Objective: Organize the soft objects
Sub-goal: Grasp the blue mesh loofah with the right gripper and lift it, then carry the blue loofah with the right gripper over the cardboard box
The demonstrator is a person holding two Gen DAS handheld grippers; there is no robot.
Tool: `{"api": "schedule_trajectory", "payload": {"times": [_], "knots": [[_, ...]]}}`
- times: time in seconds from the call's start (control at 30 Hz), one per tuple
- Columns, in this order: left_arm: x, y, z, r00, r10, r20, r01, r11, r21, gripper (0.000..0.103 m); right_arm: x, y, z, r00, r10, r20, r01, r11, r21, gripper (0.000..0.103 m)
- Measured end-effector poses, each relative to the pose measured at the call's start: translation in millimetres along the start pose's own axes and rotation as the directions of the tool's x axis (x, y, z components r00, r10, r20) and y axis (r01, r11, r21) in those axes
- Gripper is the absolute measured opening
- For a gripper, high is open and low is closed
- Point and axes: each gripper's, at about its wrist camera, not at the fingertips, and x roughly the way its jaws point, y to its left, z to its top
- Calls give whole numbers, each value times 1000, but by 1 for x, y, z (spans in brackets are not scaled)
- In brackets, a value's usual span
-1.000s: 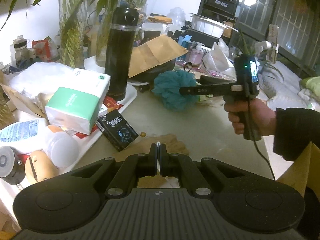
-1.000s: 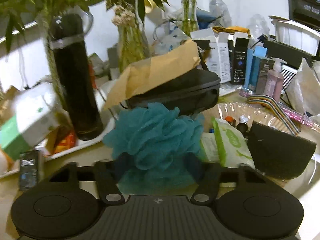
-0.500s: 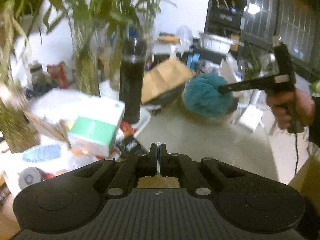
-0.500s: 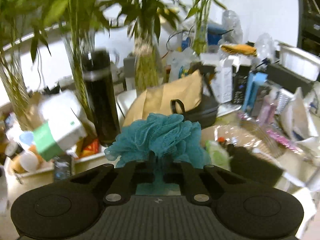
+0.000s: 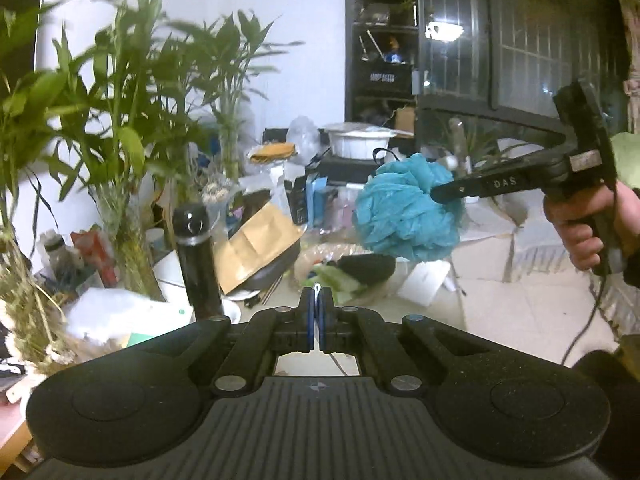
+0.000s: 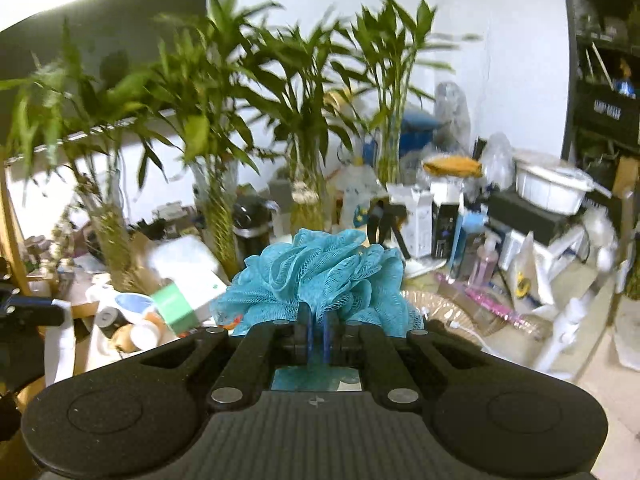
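Holding the blue loofah (image 6: 320, 276) clamped in our right gripper (image 6: 317, 330), up in the air above the black flask (image 5: 198, 258); our left gripper (image 5: 317, 300) is clenched, empty.

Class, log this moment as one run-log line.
right gripper: shut on loofah, lifted | left gripper: shut, empty | table: cluttered

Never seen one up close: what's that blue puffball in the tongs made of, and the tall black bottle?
Puffball: looks like gathered plastic mesh netting, matte; open weave shows in the ruffles. Bottle: hard, glossy black, metal or plastic; unclear.
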Motion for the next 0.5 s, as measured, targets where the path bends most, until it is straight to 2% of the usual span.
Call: {"api": "schedule_trajectory", "payload": {"times": [0.13, 0.23, 0.37, 0.5], "knots": [[-21, -10, 12, 1000, 5, 8, -5, 1000, -9, 2, -34, 7, 1, 999, 20, 33, -19, 1000, -12, 7], [-37, -10, 20, 1000, 19, 2, -19, 999, -49, 2, -53, 12, -3, 998, 37, 48, -36, 999, -34, 7], [-54, -10, 27, 1000, 17, -12, -18, 996, -93, 2, -74, 16, -12, 996, 73, 58, -69, 996, -58, 7], [-68, -17, 34, 999, 15, -32, -18, 995, -98, 2, -94, 17, -25, 991, 115, 64, -110, 991, -79, 7]]}}
